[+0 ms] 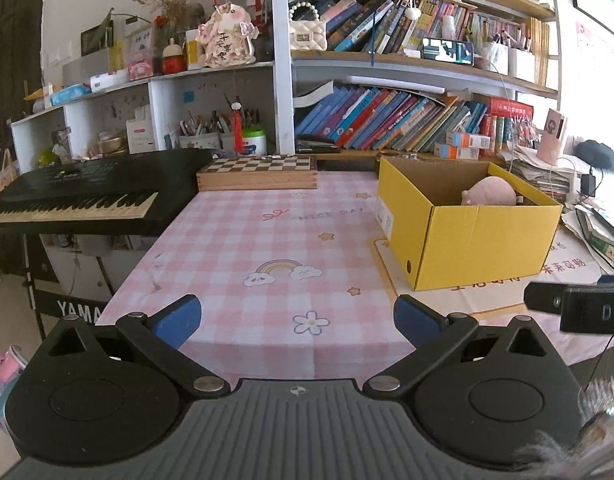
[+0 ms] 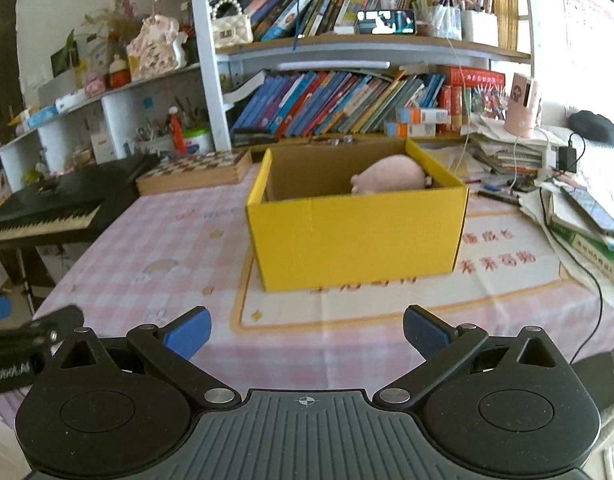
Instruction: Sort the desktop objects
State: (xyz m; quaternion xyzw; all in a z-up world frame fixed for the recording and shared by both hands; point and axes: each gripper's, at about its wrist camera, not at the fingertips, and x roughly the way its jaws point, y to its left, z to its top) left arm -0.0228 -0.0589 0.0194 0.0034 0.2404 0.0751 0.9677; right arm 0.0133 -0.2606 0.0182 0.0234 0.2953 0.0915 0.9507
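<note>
A yellow cardboard box [image 1: 467, 236] [image 2: 355, 236] stands open on the pink checked tablecloth [image 1: 267, 248] [image 2: 155, 248]. Inside it lies a pink plush toy [image 1: 491, 192] [image 2: 391, 174], against the far right wall. My left gripper [image 1: 297, 322] hovers open over the near table edge, left of the box, with nothing between its blue pads. My right gripper [image 2: 307, 332] is open too, facing the box's front wall from a short distance back, and holds nothing. Each gripper's black body shows at the edge of the other's view.
A wooden chess box [image 1: 259, 172] [image 2: 195, 170] sits at the table's back. A black keyboard [image 1: 79, 196] [image 2: 47, 208] stands to the left. Stacked papers, books and cables [image 2: 579, 216] crowd the right side. Bookshelves [image 1: 407, 120] rise behind.
</note>
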